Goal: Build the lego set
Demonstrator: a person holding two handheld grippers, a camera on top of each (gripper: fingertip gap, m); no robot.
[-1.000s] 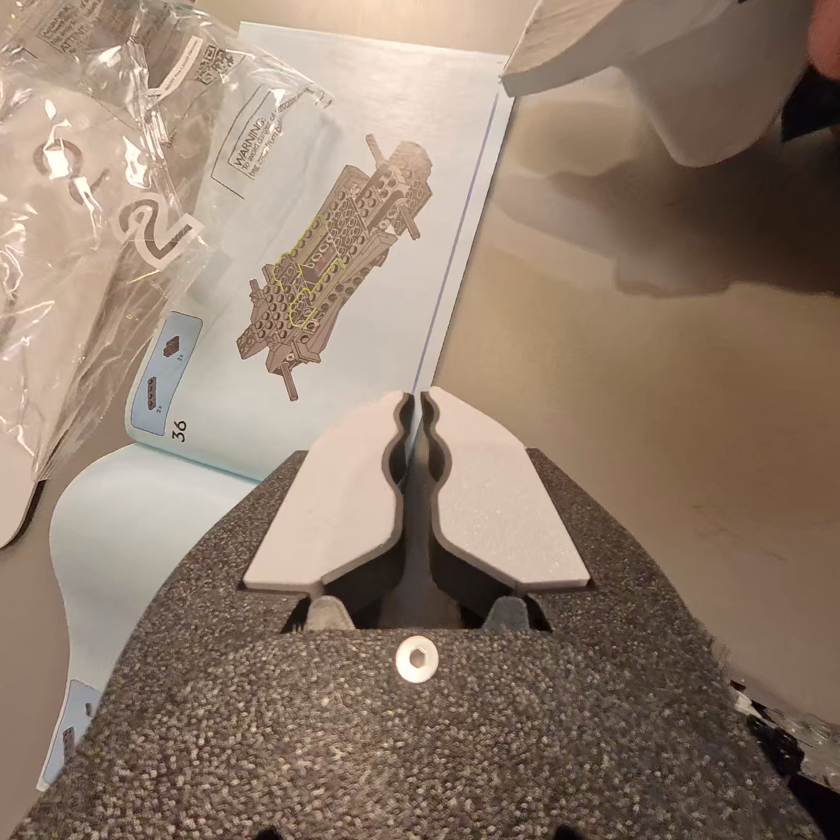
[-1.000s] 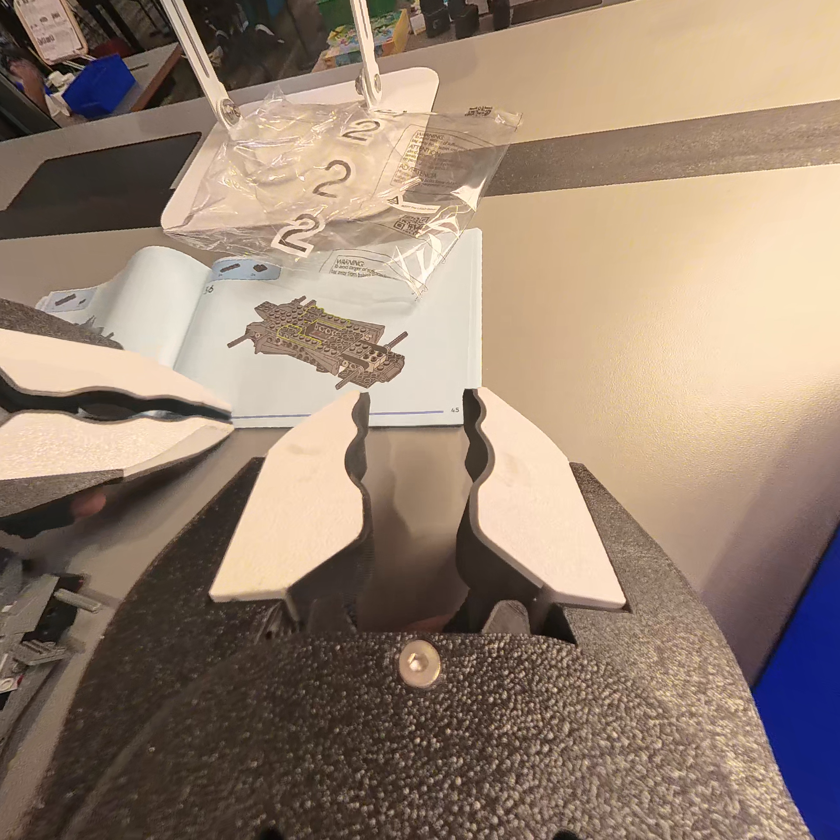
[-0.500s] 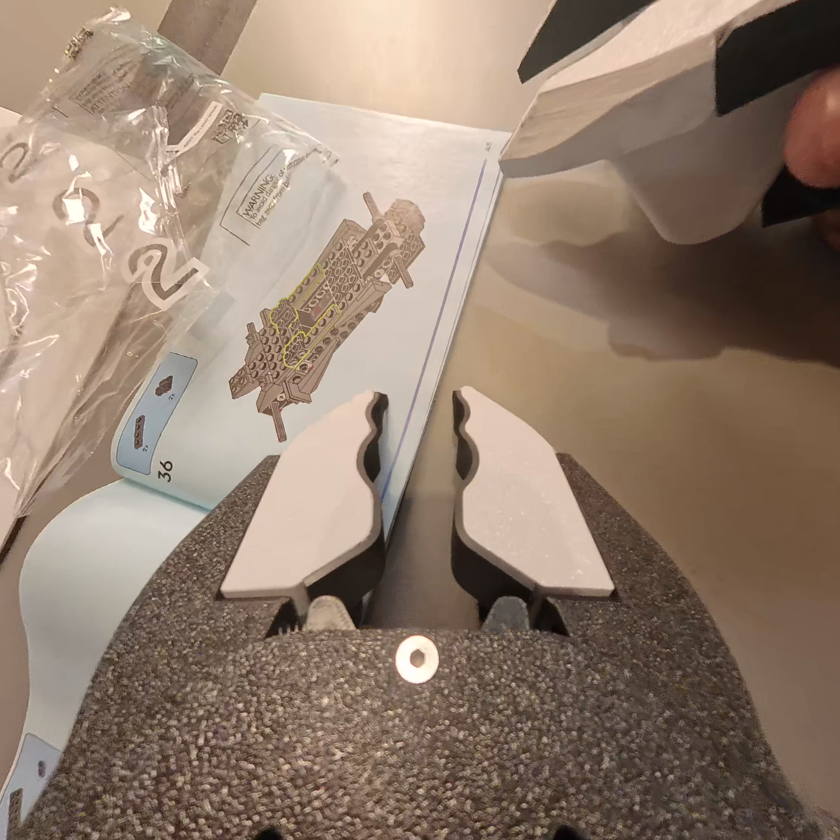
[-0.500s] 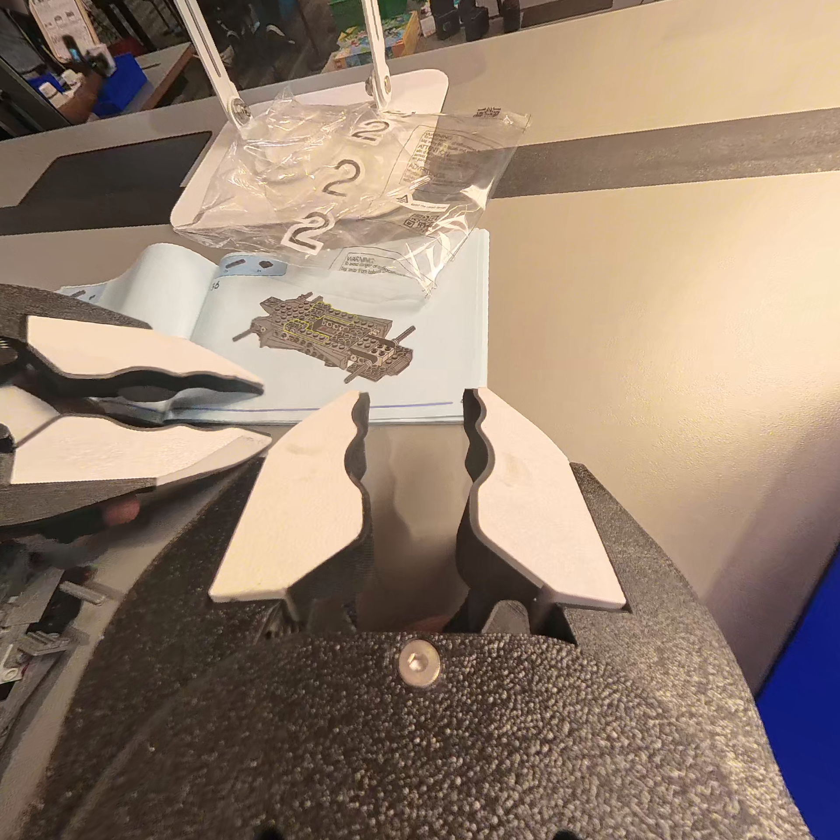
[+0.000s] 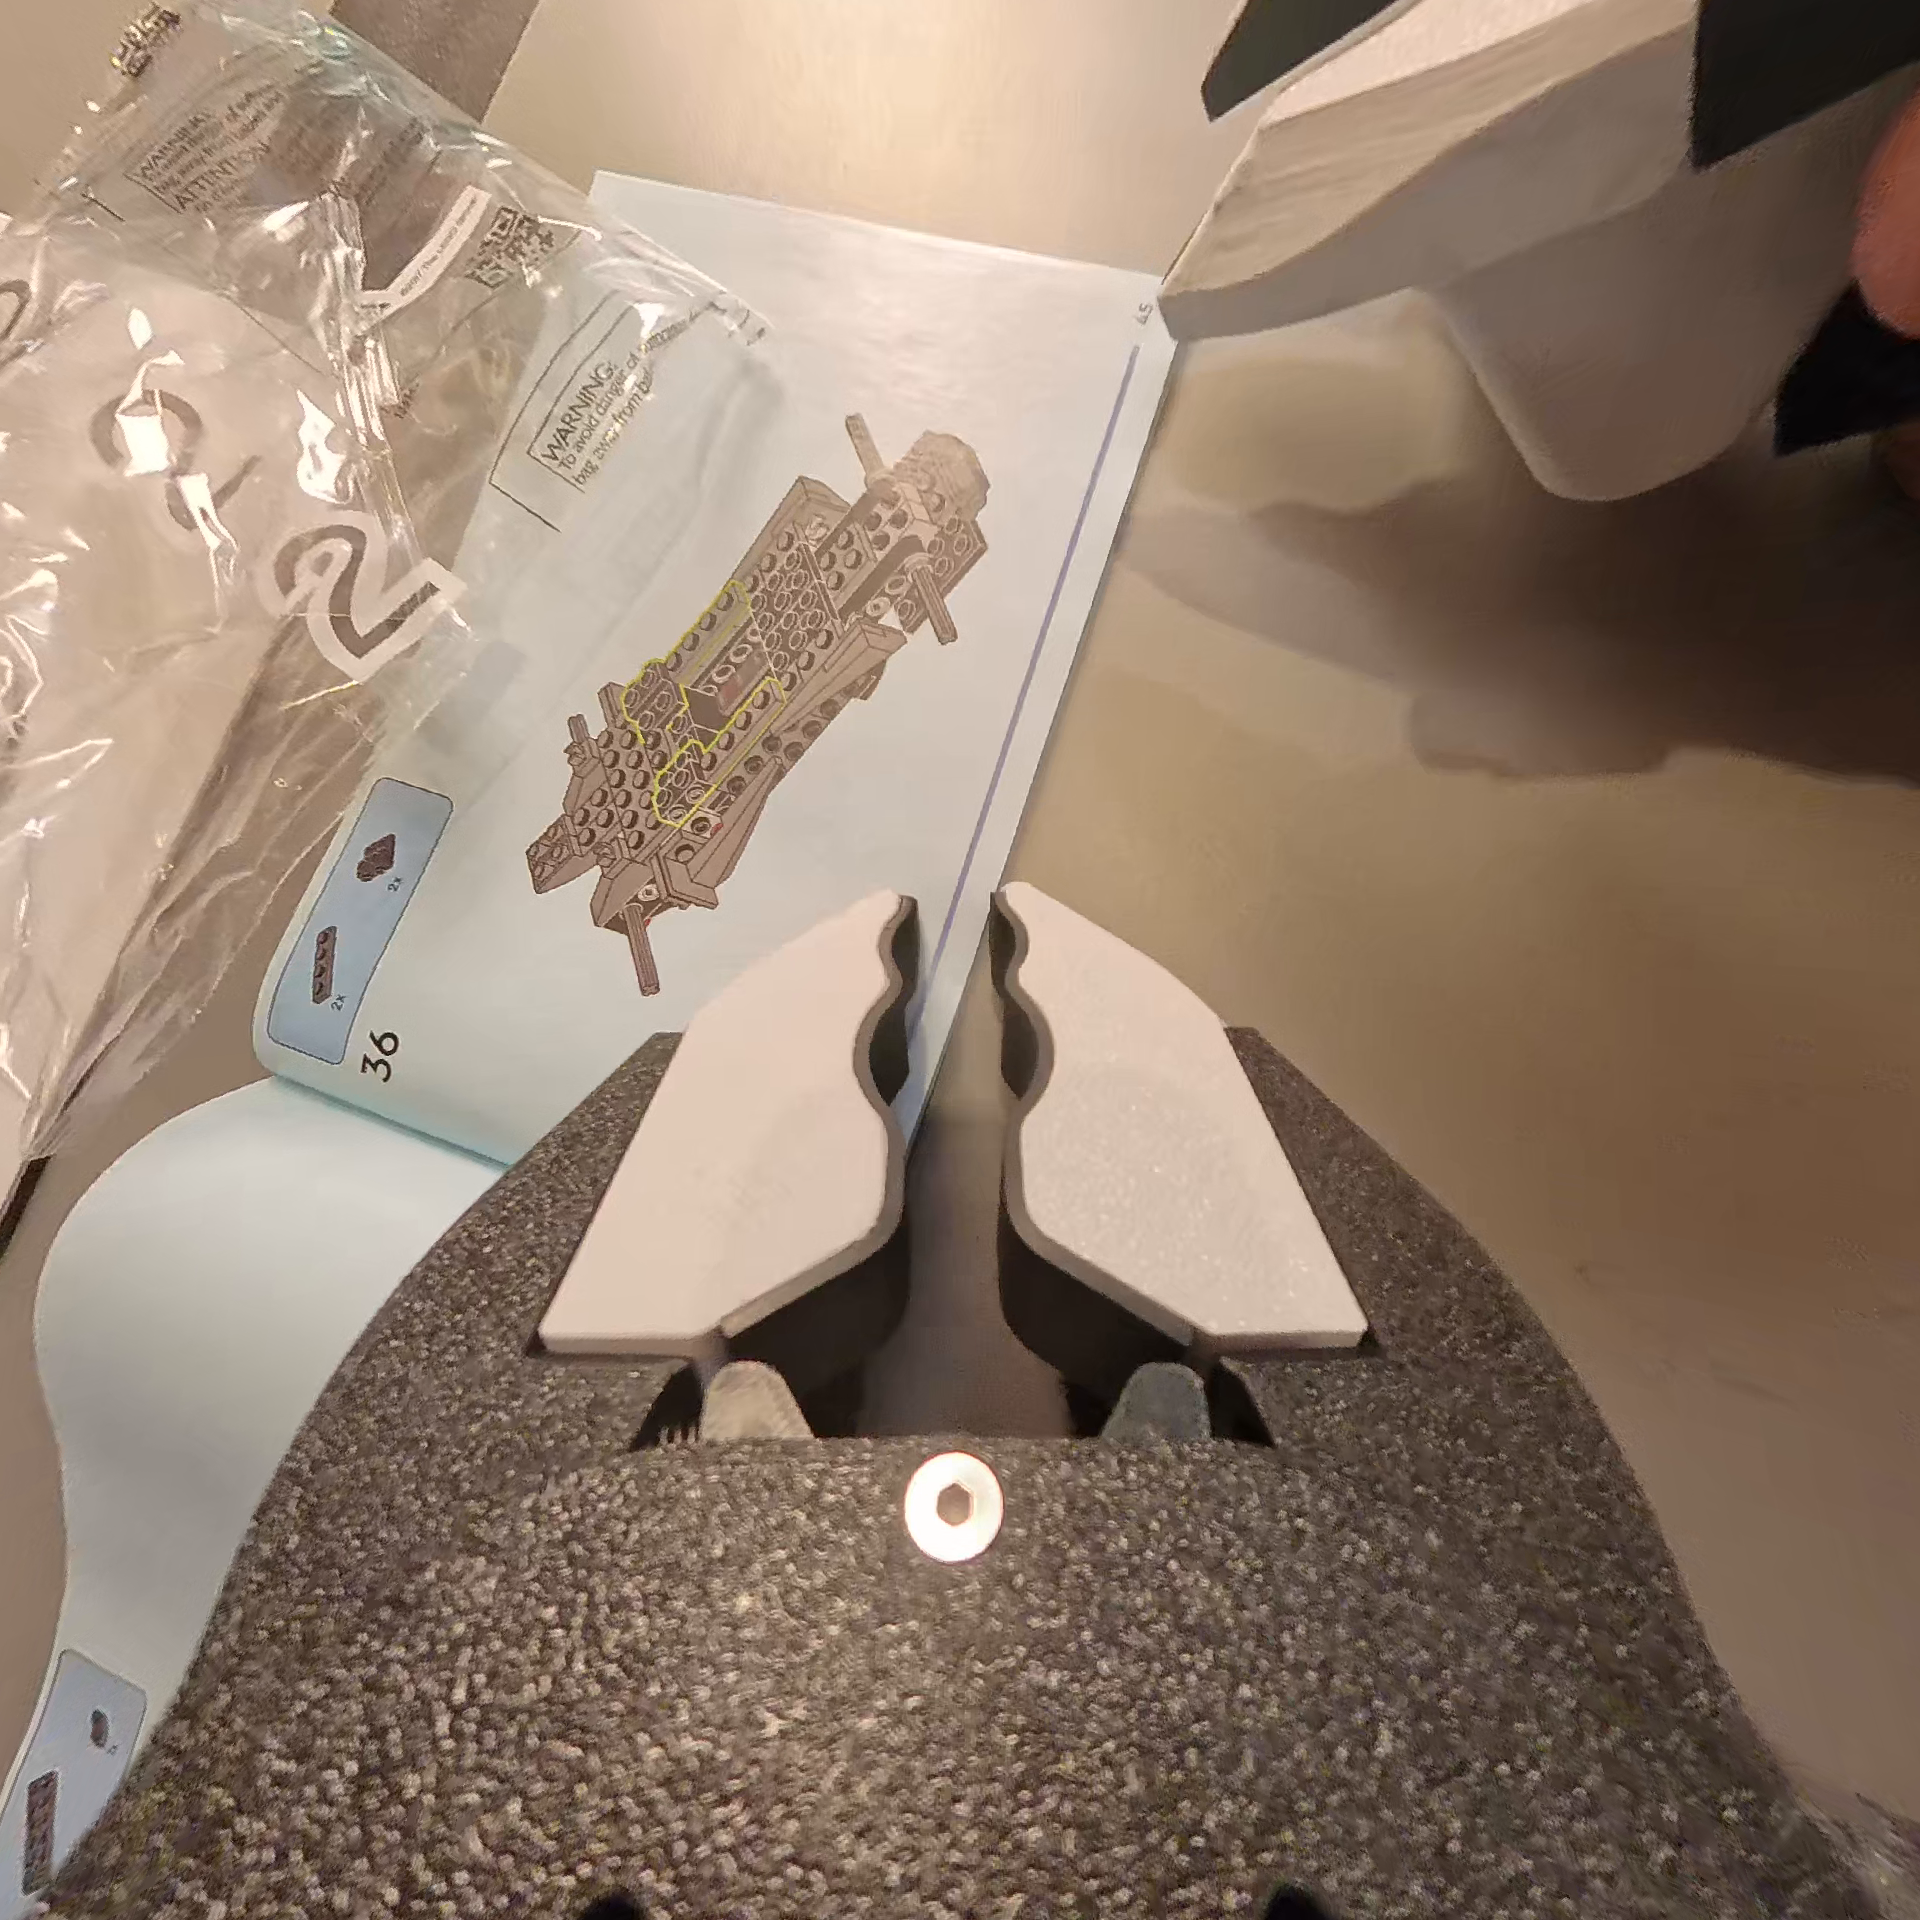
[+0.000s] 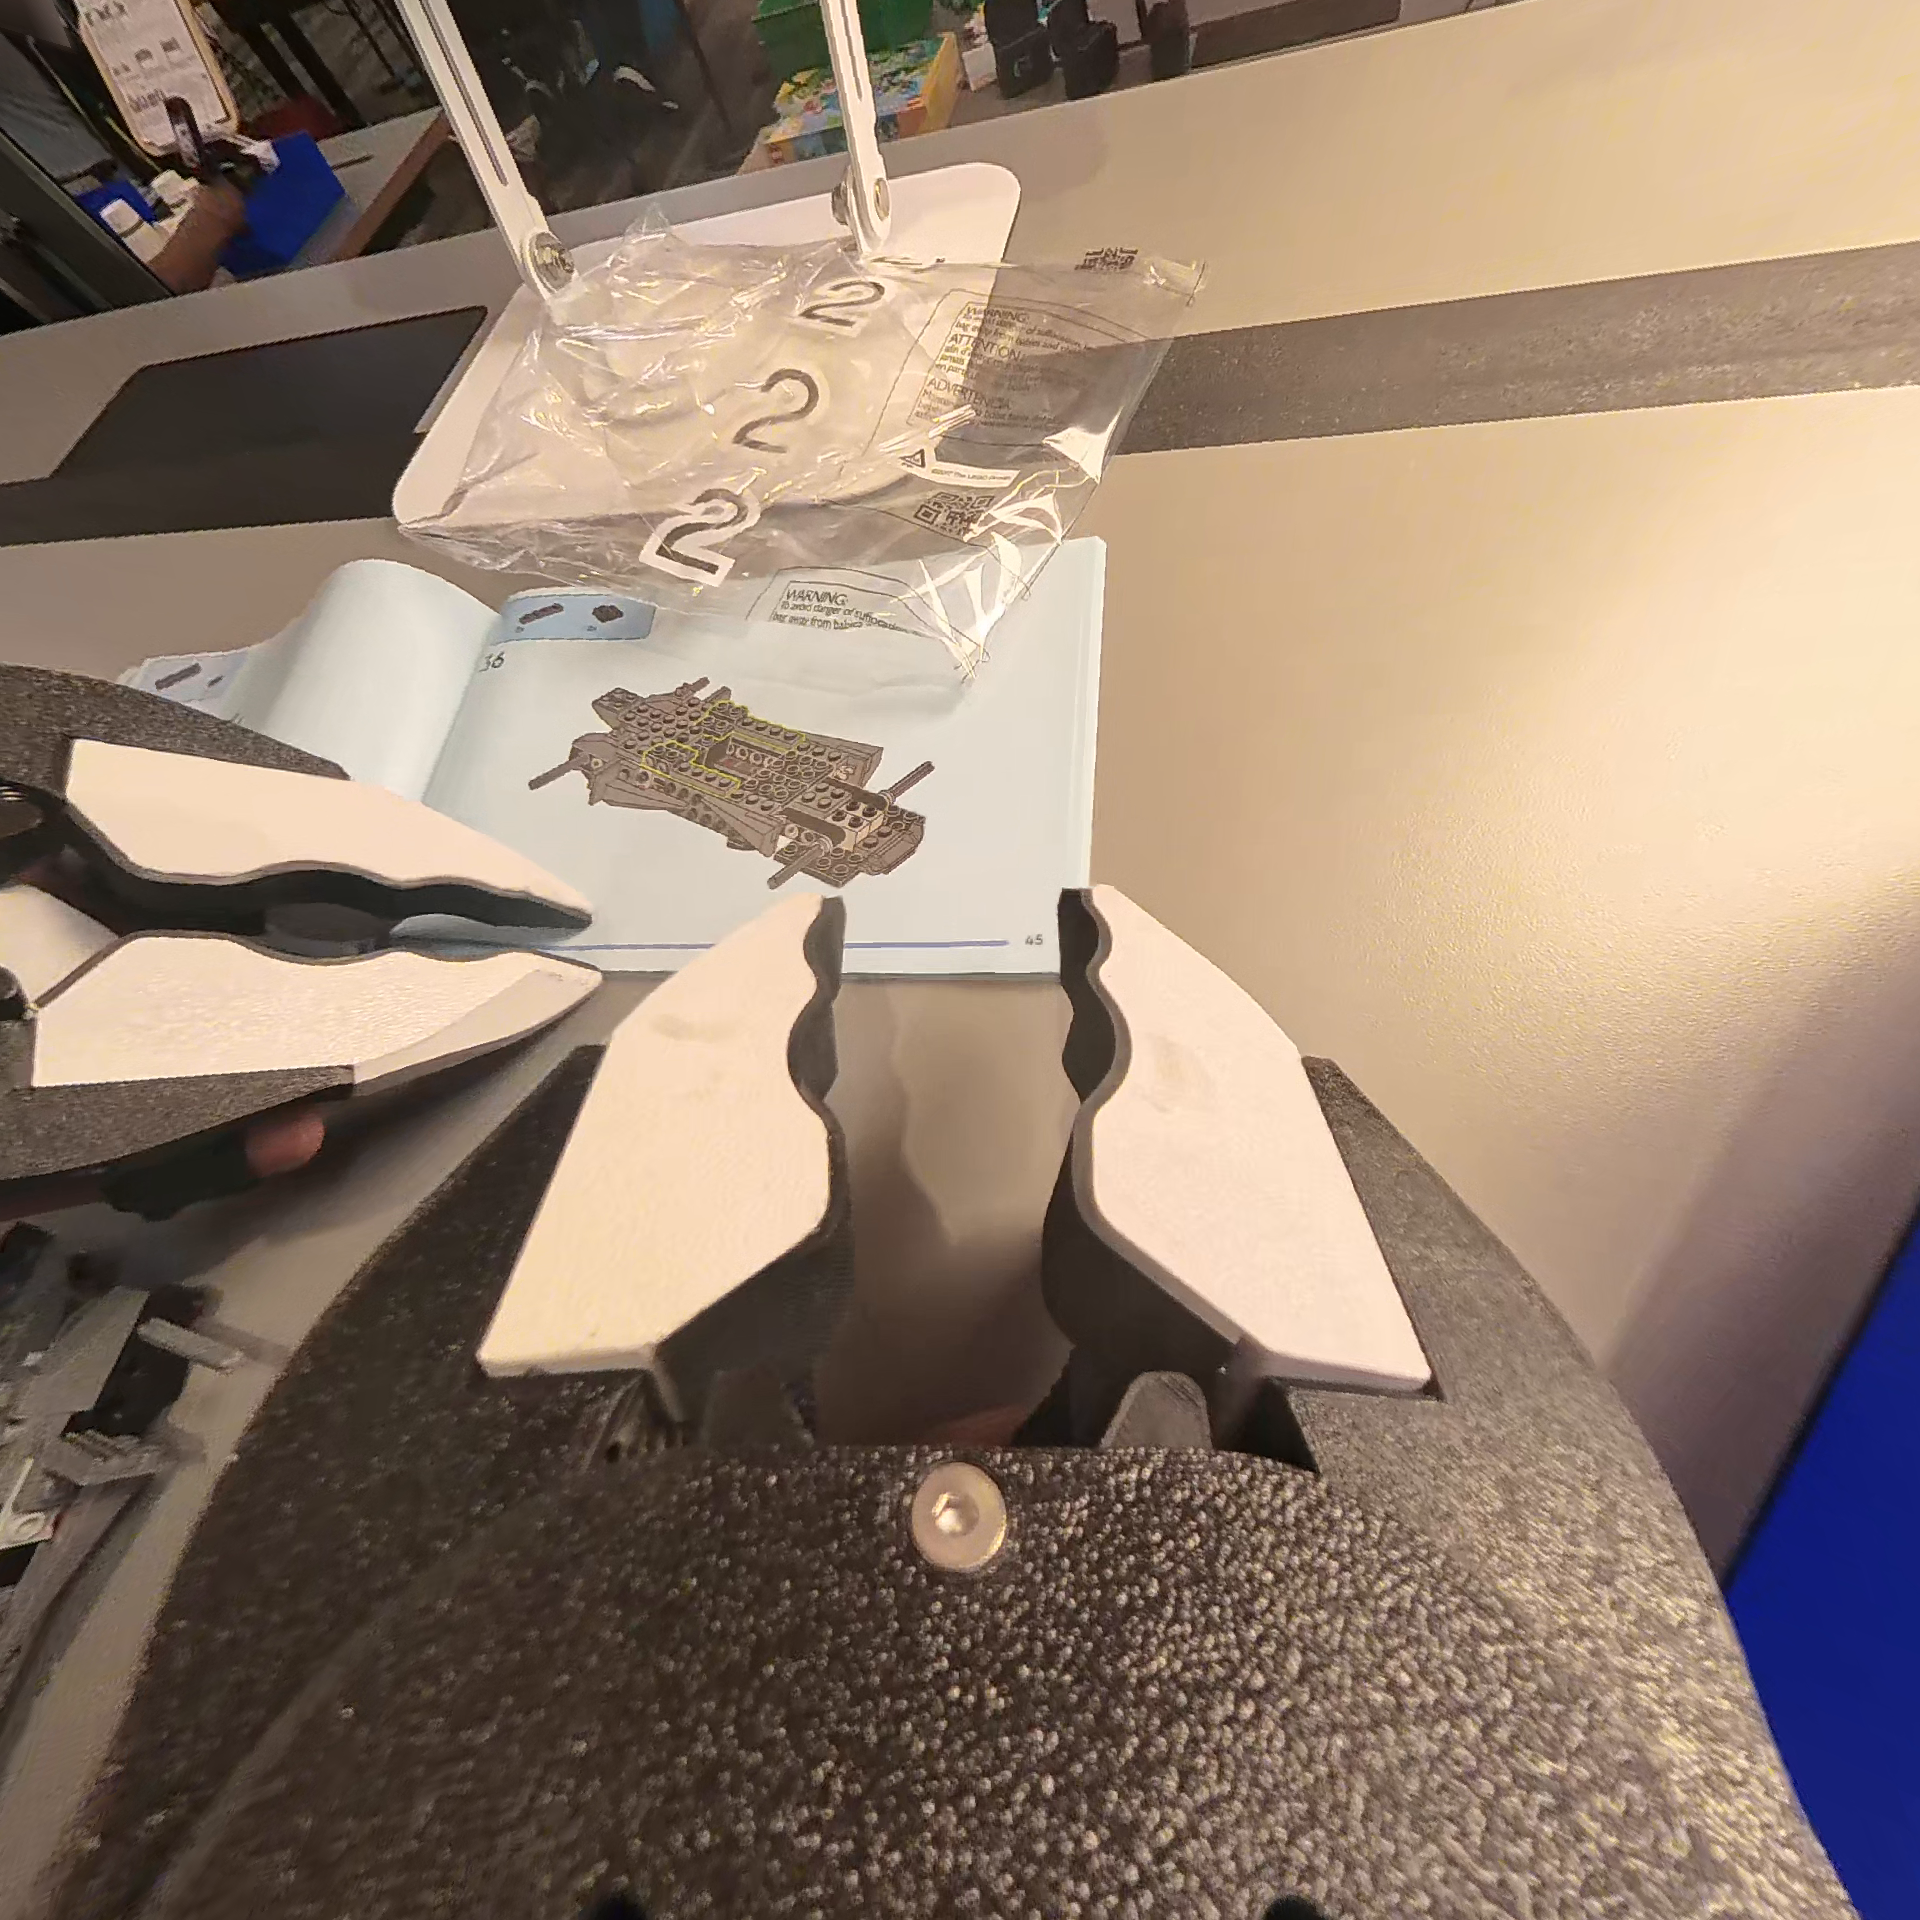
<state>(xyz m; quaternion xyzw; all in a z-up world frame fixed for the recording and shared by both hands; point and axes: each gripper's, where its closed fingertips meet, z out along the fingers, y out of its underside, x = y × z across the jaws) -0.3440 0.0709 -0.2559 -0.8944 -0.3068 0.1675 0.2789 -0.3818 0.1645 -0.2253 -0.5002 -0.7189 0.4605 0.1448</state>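
Observation:
An open light-blue instruction booklet (image 5: 831,343) lies on the beige table, showing a drawing of a grey brick model. My left gripper (image 5: 951,904) is low at the booklet's near page edge. That edge runs between its two fingers, which stand slightly apart and do not press on it. In the right wrist view the left gripper (image 6: 587,945) straddles the same edge of the booklet (image 6: 966,821). My right gripper (image 6: 951,902) is open and empty just in front of the booklet's corner. It also shows in the left wrist view (image 5: 1455,208) at the top right.
A crumpled clear plastic bag (image 6: 831,416) printed with numerals lies over the booklet's far side and a white stand base (image 6: 966,208); it also shows in the left wrist view (image 5: 208,416). Loose grey brick pieces (image 6: 94,1403) lie at the left. A dark strip (image 6: 1455,353) crosses the table.
My left gripper was shut, opened wide, and has now narrowed around the booklet's page edge while moving a little forward. The right gripper stays open and has hardly moved.

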